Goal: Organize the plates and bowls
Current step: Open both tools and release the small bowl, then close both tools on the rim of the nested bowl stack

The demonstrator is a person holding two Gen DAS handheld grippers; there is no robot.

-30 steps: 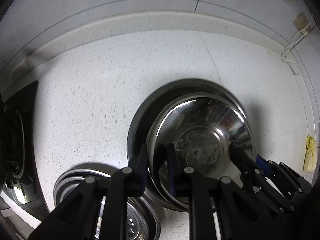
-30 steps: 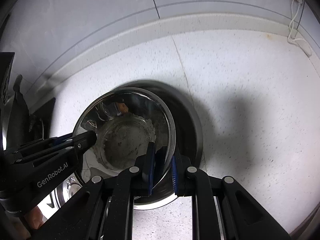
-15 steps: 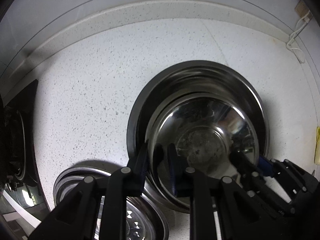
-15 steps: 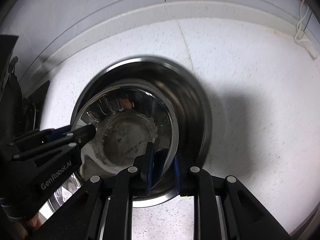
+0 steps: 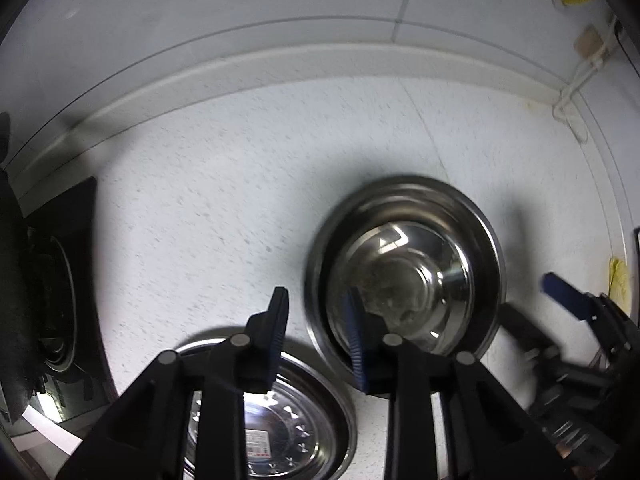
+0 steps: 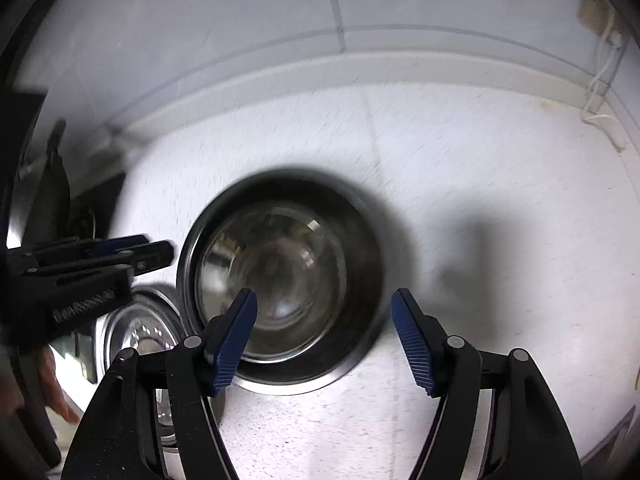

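Observation:
A small steel bowl [image 5: 404, 280] sits nested inside a larger steel bowl [image 5: 486, 248] on the white speckled counter; the stack also shows, blurred, in the right wrist view [image 6: 280, 272]. My left gripper [image 5: 316, 332] is open and empty, just left of and above the stack's near rim. My right gripper [image 6: 324, 332] is open wide and empty, above the stack's near rim; it also shows at the right edge of the left wrist view [image 5: 568, 300]. A patterned steel plate [image 5: 288, 432] lies at the near left of the stack.
The counter [image 5: 200, 208] meets a tiled wall with a raised ledge [image 5: 280, 68] at the back. A black stove [image 5: 52, 292] is at the left. White cables [image 5: 572, 96] hang at the back right. A yellow scrap [image 5: 618, 280] lies at the right.
Both grippers have opened and let go of the small bowl, which now rests inside the larger bowl. Both grippers have pulled back from it.

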